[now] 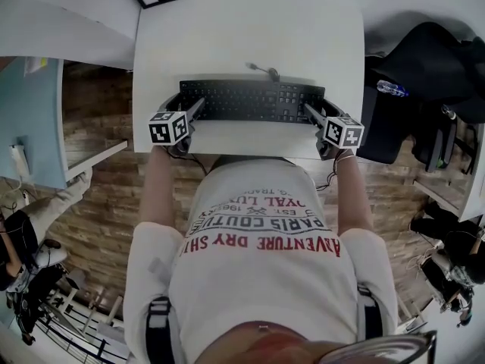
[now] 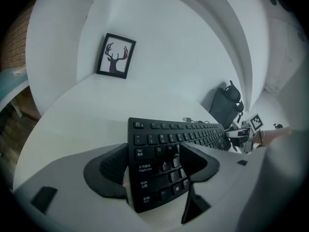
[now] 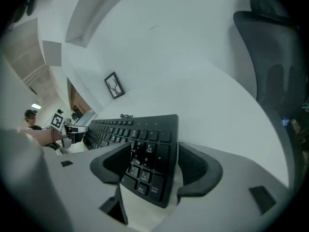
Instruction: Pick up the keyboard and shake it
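The black keyboard (image 1: 252, 101) lies flat on the white desk (image 1: 250, 29), in the upper middle of the head view. We hold our left claw (image 1: 195, 111) at its left end and our right claw (image 1: 312, 114) at its right end, so it can come up level. Both claws are wide open. Each has a keyboard end between its jaws, not pinched yet. We think squeezing comes next.
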Action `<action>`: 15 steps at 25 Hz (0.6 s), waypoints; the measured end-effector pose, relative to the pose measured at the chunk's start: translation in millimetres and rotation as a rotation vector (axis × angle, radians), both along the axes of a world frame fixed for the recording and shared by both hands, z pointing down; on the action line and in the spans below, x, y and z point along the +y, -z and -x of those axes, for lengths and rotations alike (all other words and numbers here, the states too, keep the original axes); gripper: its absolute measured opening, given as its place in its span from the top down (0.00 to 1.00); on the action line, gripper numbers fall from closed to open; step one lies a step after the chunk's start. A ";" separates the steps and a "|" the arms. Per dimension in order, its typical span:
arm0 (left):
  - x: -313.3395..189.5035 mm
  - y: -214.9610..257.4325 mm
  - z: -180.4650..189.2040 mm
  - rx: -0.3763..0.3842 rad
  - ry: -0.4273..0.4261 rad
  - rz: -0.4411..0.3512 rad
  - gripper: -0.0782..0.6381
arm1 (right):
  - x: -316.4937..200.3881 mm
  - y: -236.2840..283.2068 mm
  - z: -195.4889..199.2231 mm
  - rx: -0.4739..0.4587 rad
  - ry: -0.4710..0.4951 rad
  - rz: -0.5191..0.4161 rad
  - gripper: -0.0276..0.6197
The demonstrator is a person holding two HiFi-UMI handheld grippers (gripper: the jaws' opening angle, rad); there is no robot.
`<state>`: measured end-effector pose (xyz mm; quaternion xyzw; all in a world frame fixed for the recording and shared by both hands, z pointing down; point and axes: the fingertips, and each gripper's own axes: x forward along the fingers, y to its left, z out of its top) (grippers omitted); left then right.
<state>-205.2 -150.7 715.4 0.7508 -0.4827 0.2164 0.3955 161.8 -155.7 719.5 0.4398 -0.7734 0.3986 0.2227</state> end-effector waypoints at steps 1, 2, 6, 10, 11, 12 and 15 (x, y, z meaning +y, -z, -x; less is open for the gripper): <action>0.4 0.0 -0.7 0.001 -0.007 0.006 0.43 | 0.5 -1.1 3.0 -0.019 0.018 0.015 0.50; 1.0 -0.2 -1.1 0.001 -0.021 0.012 0.43 | 0.3 -1.6 4.5 -0.036 0.031 0.027 0.50; -0.1 -4.3 -2.0 0.044 -0.076 0.043 0.43 | -1.1 -1.3 4.6 -0.052 0.068 0.067 0.50; 1.2 -4.2 -1.5 0.048 -0.093 0.040 0.43 | -0.6 -4.1 5.0 -0.034 0.083 0.091 0.50; 1.2 -4.1 -2.1 0.050 -0.092 0.034 0.43 | -0.7 -4.1 4.1 -0.032 0.083 0.093 0.50; 1.1 -4.1 -2.4 0.051 -0.089 0.032 0.43 | -1.1 -3.7 3.4 -0.030 0.082 0.096 0.50; 0.0 -4.0 -2.2 0.052 -0.072 0.051 0.44 | -3.5 -0.8 3.8 -0.023 0.083 0.099 0.50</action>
